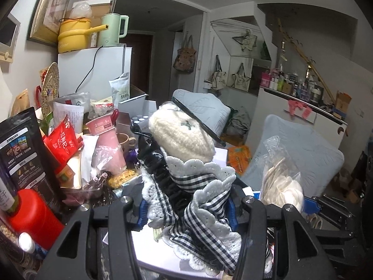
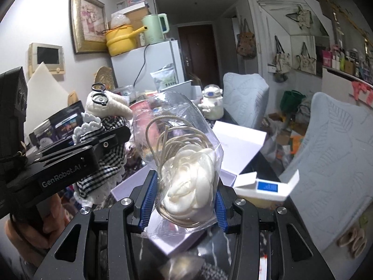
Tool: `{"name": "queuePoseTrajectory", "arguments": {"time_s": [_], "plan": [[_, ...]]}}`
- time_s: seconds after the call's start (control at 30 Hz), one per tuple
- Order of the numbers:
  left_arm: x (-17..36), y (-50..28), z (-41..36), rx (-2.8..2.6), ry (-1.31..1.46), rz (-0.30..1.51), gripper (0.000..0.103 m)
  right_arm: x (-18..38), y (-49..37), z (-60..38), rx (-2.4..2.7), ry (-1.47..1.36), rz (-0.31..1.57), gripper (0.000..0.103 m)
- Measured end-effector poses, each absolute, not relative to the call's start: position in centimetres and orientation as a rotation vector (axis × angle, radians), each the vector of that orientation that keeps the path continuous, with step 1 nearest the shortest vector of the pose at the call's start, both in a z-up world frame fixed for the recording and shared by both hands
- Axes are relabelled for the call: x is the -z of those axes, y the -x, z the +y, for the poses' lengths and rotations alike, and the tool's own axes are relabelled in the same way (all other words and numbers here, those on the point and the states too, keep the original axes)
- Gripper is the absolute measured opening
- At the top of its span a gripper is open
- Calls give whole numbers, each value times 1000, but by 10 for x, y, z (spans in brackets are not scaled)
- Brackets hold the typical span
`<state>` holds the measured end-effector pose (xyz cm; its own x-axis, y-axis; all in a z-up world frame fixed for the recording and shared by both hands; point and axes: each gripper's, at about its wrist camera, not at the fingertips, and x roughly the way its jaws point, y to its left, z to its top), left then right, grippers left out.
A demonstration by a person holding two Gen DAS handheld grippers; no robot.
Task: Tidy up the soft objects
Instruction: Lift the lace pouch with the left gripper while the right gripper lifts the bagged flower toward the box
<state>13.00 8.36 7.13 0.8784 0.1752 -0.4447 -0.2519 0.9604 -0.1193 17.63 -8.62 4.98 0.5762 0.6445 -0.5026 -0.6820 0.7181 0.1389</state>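
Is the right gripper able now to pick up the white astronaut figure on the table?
Probably not. The right gripper is already shut on a clear bag with a cream flower, so its jaws are full. The astronaut figure stands farther back on the table, beyond that bag.

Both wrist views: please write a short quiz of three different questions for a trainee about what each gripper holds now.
1. True or false: the left gripper is empty.
2. What does the right gripper hold? A) a pink cup B) a clear bag with a cream fabric flower and cord C) a red bottle
3. Fill in: the plush doll wears a checked dress and small ____ on its head.

Key: 1 false, its jaws clamp the doll's dress; 2 B; 3 glasses.
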Motion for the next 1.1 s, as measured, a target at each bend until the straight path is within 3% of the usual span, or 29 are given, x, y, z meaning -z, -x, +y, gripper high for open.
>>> {"name": "queuePoseTrajectory", "arguments": {"time_s": [1.1], "plan": [[19, -209, 125, -417, 204, 712, 50, 25, -250, -4, -770, 207, 764, 45]]}}
